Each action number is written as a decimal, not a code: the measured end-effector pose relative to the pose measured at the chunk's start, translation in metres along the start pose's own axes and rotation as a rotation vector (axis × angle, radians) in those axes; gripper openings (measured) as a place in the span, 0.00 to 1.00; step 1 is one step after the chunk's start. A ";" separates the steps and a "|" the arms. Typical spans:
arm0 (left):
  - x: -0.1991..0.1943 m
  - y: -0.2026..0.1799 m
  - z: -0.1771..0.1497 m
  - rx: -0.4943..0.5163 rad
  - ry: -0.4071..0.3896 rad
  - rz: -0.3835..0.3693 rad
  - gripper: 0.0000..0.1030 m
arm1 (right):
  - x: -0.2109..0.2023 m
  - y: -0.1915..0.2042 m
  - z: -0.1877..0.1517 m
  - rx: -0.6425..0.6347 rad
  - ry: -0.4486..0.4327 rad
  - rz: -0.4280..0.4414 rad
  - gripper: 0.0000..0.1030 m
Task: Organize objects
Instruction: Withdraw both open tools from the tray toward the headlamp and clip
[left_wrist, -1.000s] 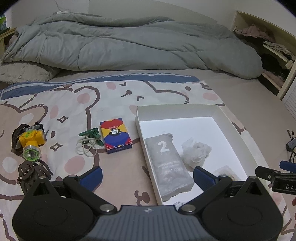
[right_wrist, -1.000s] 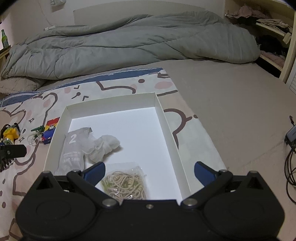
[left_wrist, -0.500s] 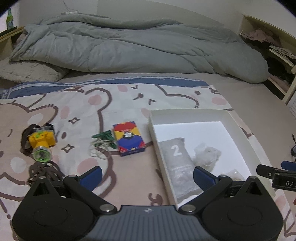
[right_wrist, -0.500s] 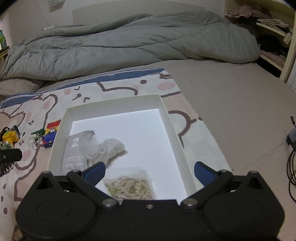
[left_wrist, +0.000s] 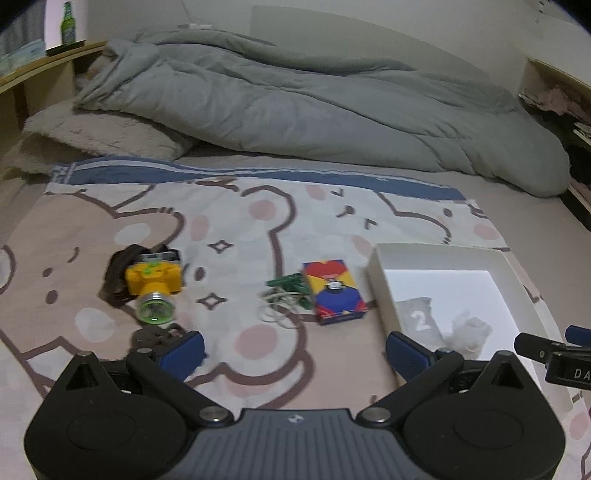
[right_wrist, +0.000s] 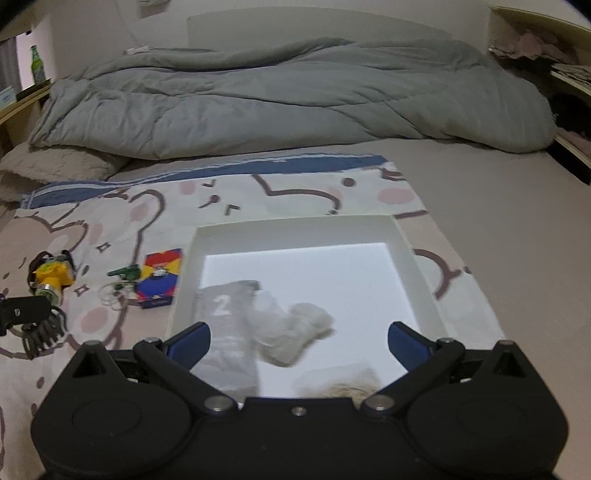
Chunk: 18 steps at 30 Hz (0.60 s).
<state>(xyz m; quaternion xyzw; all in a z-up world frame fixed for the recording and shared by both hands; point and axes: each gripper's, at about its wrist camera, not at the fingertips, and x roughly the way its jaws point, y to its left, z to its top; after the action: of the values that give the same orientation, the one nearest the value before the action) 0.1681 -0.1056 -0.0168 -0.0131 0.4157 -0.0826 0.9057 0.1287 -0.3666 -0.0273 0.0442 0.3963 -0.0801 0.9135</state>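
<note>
Now my left hand-held gripper (left_wrist: 295, 349) has swung left, so the lamp (left_wrist: 154, 282) and card box (left_wrist: 334, 291) sit nearer the middle. Both my hand-held grippers, left and right (right_wrist: 298, 343), are wide open and hold nothing. The white box (right_wrist: 402, 243) lies on the bear blanket (left_wrist: 229, 221), by the grey quilt (left_wrist: 314, 110).

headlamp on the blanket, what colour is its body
Yellow, with a green-tinted lens; the headlamp shows best in the left wrist view.
</note>
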 end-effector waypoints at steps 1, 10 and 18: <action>-0.002 0.005 0.000 -0.005 -0.003 0.005 1.00 | 0.000 0.005 0.001 -0.004 -0.001 0.005 1.00; -0.015 0.045 -0.002 -0.026 -0.018 0.059 1.00 | 0.001 0.052 0.011 -0.039 -0.011 0.053 1.00; -0.024 0.082 -0.004 -0.065 -0.029 0.112 1.00 | 0.002 0.092 0.016 -0.080 -0.017 0.094 1.00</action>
<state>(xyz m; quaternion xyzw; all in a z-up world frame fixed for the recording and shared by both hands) 0.1610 -0.0211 -0.0084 -0.0206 0.4053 -0.0182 0.9138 0.1576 -0.2786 -0.0162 0.0255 0.3890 -0.0217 0.9206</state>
